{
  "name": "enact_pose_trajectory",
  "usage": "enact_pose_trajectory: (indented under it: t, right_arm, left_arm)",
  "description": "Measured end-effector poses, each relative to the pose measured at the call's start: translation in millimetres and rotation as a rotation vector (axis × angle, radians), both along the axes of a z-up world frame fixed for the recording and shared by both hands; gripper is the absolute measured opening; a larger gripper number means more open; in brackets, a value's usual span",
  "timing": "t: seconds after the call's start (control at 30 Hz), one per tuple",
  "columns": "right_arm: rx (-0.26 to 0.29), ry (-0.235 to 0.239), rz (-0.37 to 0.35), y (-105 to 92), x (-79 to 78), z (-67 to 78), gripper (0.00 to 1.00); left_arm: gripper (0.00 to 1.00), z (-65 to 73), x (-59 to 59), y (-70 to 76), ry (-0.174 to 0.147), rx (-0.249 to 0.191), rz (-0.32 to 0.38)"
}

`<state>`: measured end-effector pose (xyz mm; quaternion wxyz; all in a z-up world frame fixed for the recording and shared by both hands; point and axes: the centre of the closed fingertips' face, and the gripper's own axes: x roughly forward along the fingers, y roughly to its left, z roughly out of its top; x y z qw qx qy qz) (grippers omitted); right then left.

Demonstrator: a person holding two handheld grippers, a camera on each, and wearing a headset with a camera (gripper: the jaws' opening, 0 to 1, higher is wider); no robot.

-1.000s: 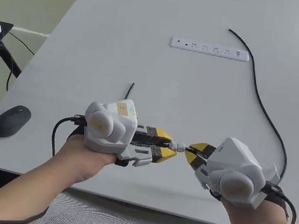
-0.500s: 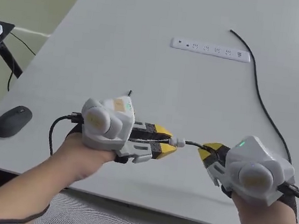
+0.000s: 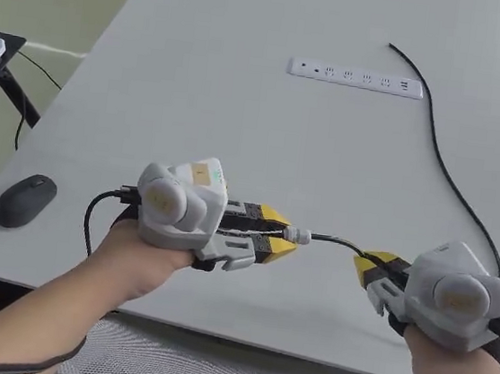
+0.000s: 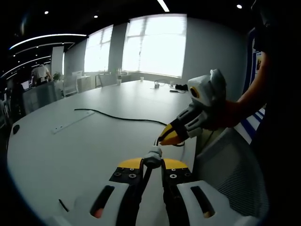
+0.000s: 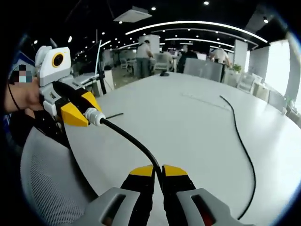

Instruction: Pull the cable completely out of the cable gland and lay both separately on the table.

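Clearance at the near edge of the table [image 3: 240, 114]: open centre, obstacles at the margins.
Bare tabletop runs from the near edge to the power strip [image 3: 355, 77] on the far side. A black cord [image 3: 449, 187] trails down the right side, from beside the strip toward the near edge. A mouse [image 3: 25, 200] sits at the left edge, well apart. The cable [image 3: 338, 243] strung from left gripper [image 3: 285, 236] to right gripper [image 3: 370, 262] bars the gap between them.
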<state>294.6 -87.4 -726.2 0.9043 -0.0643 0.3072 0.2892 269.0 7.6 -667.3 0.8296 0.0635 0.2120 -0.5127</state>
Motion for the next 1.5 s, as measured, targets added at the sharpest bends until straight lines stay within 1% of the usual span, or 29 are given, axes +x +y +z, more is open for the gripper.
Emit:
enact_pose_trajectory:
  t: [0.03,0.07,0.1,0.13,0.17,0.2,0.23,0.47,0.53,0.63,0.77,0.87,0.97,1.07,1.13,1.17,1.23,1.3,1.33,1.4,1.43,1.5]
  right_arm:
    - [0.036,0.022,-0.044,-3.4,0.2,-2.6,0.00]
    - [0.033,0.039,-0.047,-5.2,-1.1,-5.3,0.00]
    - [0.025,0.042,-0.044,-6.9,-0.9,-8.1,0.00]
    - [0.030,0.049,-0.055,-8.0,-0.8,-9.8,0.00]
    - [0.039,0.065,-0.065,-8.7,-1.6,-12.2,0.00]
    - [0.053,0.093,-0.082,-10.0,-3.2,-15.6,0.00]
    - [0.059,0.097,-0.089,-10.7,-3.1,-16.3,0.01]
    - [0.043,0.095,-0.070,-8.0,-6.3,-15.5,0.02]
    - [0.036,0.086,-0.060,-7.5,-7.0,-13.9,0.02]
    - [0.007,0.063,-0.036,-7.4,-7.6,-12.2,0.02]
    - [-0.012,0.056,-0.021,-7.8,-8.5,-10.9,0.02]
    - [-0.020,0.042,-0.018,-8.6,-9.1,-6.0,0.06]
    - [-0.040,0.016,0.016,-6.8,-10.8,1.0,0.08]
    - [-0.051,0.012,0.050,-3.5,-14.2,6.4,0.11]
    - [-0.051,0.003,0.072,0.4,-17.3,13.6,0.12]
    - [-0.063,-0.027,0.105,4.4,-18.2,20.2,0.12]
    - [-0.103,-0.052,0.158,10.9,-21.2,25.7,0.13]
    - [-0.119,-0.084,0.212,21.8,-22.3,31.8,0.13]
    - [-0.133,-0.100,0.236,25.8,-22.5,34.0,0.13]
    - [-0.185,-0.141,0.297,35.2,-22.3,36.9,0.12]
    - [-0.196,-0.155,0.332,42.4,-23.4,38.1,0.12]
    - [-0.205,-0.168,0.374,51.5,-25.6,38.6,0.12]
  left_arm:
    - [0.15,0.2,-0.2,0.1,0.000,-0.002,0.000]
    - [0.15,0.2,-0.3,0.2,0.000,-0.002,0.001]
    - [0.15,-0.1,-0.5,0.5,0.000,-0.001,0.000]
    - [0.15,-0.4,-0.7,0.5,0.000,0.001,-0.001]
    - [0.15,-0.4,-0.9,0.5,0.000,0.001,-0.001]
    - [0.15,-0.5,-1.2,0.2,0.001,0.002,-0.002]
    - [0.15,-0.6,-1.2,-0.1,-0.001,0.002,-0.003]
    - [0.15,-0.4,-0.6,-0.3,-0.003,0.002,-0.002]
    - [0.15,-0.9,-0.5,0.7,-0.003,0.004,-0.001]
    - [0.15,-1.3,-1.1,1.5,-0.003,0.006,0.000]
    - [0.15,-1.7,-1.7,2.0,-0.002,0.007,0.003]
    - [0.15,-2.2,-2.0,2.2,-0.005,0.013,0.003]
    - [0.15,-2.6,-1.8,2.7,-0.002,0.015,0.009]
    - [0.15,-2.6,-2.2,2.4,-0.004,0.019,0.010]
    - [0.15,-3.2,-2.9,1.8,-0.003,0.020,0.008]
    - [0.15,-3.5,-3.6,1.3,-0.002,0.022,0.007]
    - [0.15,-3.8,-5.2,0.4,-0.002,0.023,0.003]
    - [0.15,-5.0,-6.7,-0.5,0.000,0.025,-0.001]
    - [0.15,-5.6,-7.2,-0.9,0.001,0.027,-0.002]
    - [0.15,-6.7,-8.4,-1.8,0.001,0.031,-0.007]
    - [0.15,-6.8,-8.7,-2.0,0.000,0.033,-0.008]
    - [0.15,-8.0,-8.6,-1.5,0.001,0.037,-0.008]
